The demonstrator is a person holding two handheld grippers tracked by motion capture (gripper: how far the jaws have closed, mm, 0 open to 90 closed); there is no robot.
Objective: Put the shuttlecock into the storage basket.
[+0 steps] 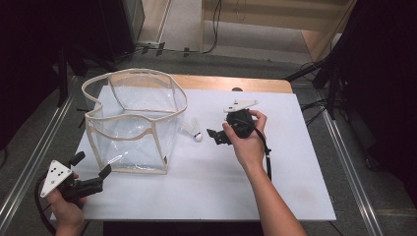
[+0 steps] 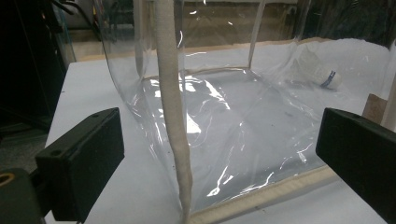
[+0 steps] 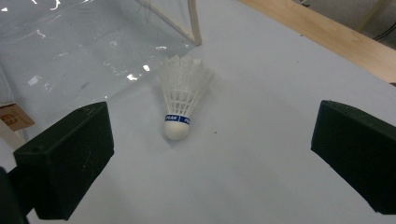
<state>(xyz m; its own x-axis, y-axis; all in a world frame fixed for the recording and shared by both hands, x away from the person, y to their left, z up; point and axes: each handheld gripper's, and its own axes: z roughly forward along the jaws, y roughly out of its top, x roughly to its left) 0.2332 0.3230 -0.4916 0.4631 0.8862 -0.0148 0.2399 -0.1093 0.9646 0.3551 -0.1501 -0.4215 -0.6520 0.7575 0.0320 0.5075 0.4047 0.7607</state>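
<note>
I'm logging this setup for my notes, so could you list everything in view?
Shuttlecock: one, white feathers and white cork with a blue band, lying on its side on the table just right of the bag, ahead of the right gripper's open jaws.
Clear bag: one, transparent plastic with beige trim, standing open on the left part of the table, nothing visible inside.
Table: one, white top with a wooden strip along the far edge.
Cables: several, black, on the floor beyond the table.
Left gripper: one, black with a grey plate, at the near left corner, jaws open toward the bag's corner.
Right gripper: one, black with a grey plate, held mid-table, jaws open toward the shuttlecock.
</note>
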